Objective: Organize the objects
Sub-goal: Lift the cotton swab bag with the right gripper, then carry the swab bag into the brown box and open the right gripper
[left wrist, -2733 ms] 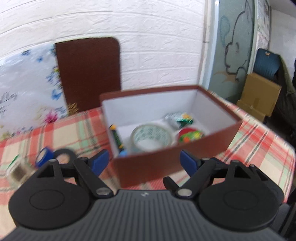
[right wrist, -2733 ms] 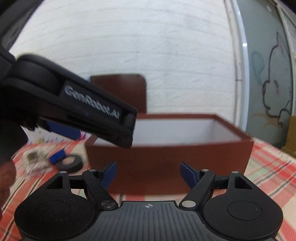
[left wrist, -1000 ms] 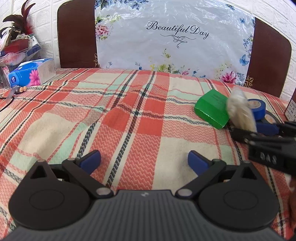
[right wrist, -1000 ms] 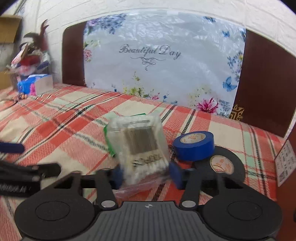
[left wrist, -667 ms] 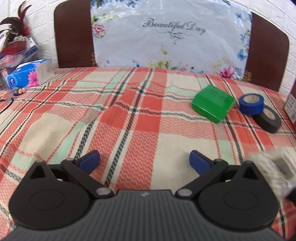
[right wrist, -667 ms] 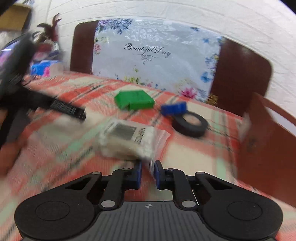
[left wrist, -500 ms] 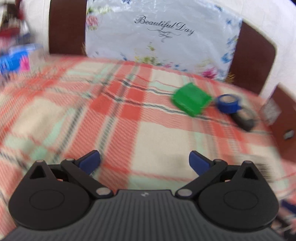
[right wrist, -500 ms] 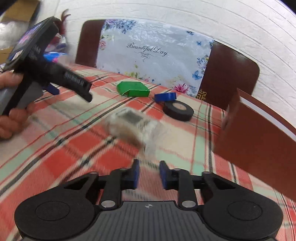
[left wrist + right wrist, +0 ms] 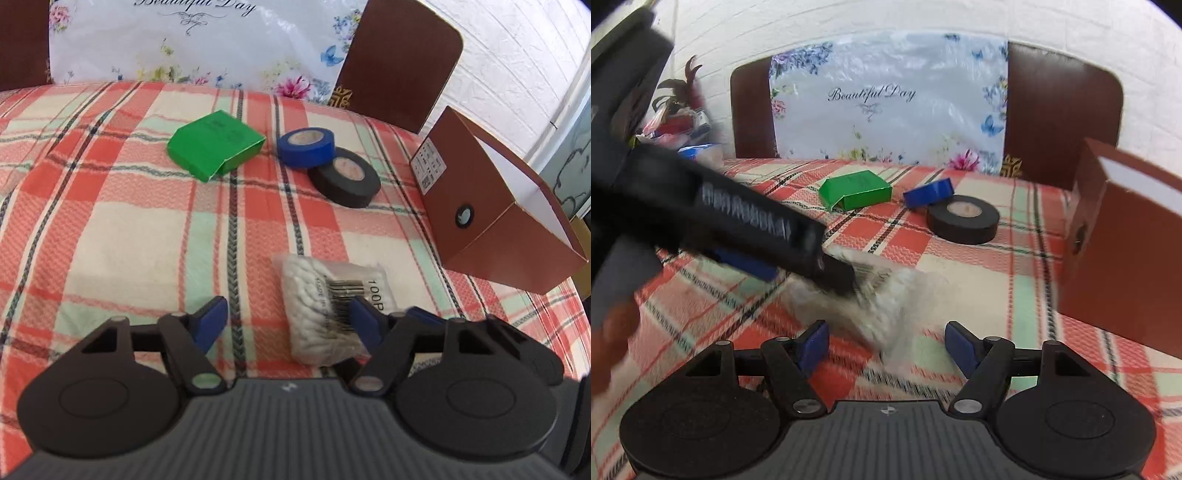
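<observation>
The left wrist view shows the clear plastic bag of white cotton swabs (image 9: 334, 308) sharply, barcode up, lying flat on the red, cream and green plaid-clothed bench (image 9: 129, 229); the right wrist view shows the same bag only as a pale blur (image 9: 882, 295), partly hidden behind the black body of the left gripper (image 9: 798, 258), which crosses that picture from the left. The right view alone takes in the heap of clutter at the bench's far left corner (image 9: 679, 125).

The left gripper (image 9: 288, 319) is released, its blue pads spread wide — the bag lies between them, toward the right pad, whose tip overlaps the bag's right side. The right gripper (image 9: 886, 347) is released too, pads apart, with the bag just ahead of its opening and nothing between the pads.

To the right stands the open reddish-brown cardboard box with a white inside (image 9: 495, 206), well apart from the bag, bare cloth between them. Farther back lie a flat green cardboard box (image 9: 214, 144), a blue roll of tape (image 9: 306, 146) and a black roll of tape (image 9: 345, 177) — the two rolls touching. Behind the bench are a brown chair back (image 9: 399, 59) and a floral plastic sheet lettered "Beautiful Day" (image 9: 886, 99).
</observation>
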The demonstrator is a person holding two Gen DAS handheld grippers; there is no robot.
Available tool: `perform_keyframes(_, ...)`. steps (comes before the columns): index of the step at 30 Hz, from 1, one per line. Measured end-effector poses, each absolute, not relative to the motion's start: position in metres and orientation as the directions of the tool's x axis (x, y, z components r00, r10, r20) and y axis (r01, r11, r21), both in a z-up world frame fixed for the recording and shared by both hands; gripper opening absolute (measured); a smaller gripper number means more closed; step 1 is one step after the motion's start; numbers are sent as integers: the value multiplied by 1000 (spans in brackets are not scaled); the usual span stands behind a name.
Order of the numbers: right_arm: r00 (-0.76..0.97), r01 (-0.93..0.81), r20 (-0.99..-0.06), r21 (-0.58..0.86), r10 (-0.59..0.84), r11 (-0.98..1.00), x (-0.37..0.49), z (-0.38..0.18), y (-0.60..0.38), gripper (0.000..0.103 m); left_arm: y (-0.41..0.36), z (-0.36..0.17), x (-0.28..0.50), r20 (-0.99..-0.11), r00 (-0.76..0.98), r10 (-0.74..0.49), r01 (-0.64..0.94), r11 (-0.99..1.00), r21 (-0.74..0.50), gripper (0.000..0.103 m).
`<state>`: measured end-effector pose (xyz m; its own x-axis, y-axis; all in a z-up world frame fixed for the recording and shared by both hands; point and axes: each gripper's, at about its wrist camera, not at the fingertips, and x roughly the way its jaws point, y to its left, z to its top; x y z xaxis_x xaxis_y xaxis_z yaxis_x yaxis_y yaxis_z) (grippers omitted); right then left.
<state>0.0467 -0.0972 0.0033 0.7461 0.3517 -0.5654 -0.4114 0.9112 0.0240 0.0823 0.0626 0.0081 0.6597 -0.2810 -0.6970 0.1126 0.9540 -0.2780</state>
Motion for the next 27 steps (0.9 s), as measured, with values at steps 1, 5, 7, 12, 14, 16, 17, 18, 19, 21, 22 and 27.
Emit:
perform_keyframes(1,737,-435,-562,29,375,900,47,3,-95,45,61,8,82,-691,660,-295,129,950,-283,55)
perform_keyframes(5,769,-415,-532,6,354,910,38,6,-97,33,50,18,82,-688,658,-306,145,948,-283,39)
perform_keyframes(7,806,-378,-491,4,331,926,31,14,-106,31,44,28,79,-672,664,-327,172,942,-288,38)
perform_keyframes(12,942,-239,-276,-152,191,959,-5,45,-124,31,10,77,68,-556,722,-412,309,911,-273,39)
perform_keyframes(14,967,-172,-215,-169,134,970,-7,58,-139,31,-10,96,70,-513,732,-448,367,894,-257,39)
perform_keyframes(16,978,-115,-190,-162,83,980,-3,68,-158,31,-33,109,78,-490,727,-481,418,876,-240,39)
perform_keyframes(17,981,-90,-184,-155,60,984,0,71,-169,31,-46,112,82,-487,721,-493,440,868,-228,39)
perform_keyframes(18,983,-67,-181,-149,40,987,3,73,-179,31,-59,115,87,-485,715,-503,460,861,-216,39)
perform_keyframes(19,983,-45,-181,-148,18,988,7,74,-189,31,-72,116,92,-485,710,-511,478,855,-202,39)
perform_keyframes(21,981,-7,-191,-147,-22,989,17,75,-207,31,-98,118,104,-490,702,-516,505,847,-168,39)
perform_keyframes(22,980,9,-194,-143,-37,990,24,76,-215,31,-110,119,111,-494,700,-515,513,844,-154,39)
perform_keyframes(27,960,196,-149,-241,-236,950,71,73,-246,59,-171,116,149,-526,720,-452,505,862,-48,60)
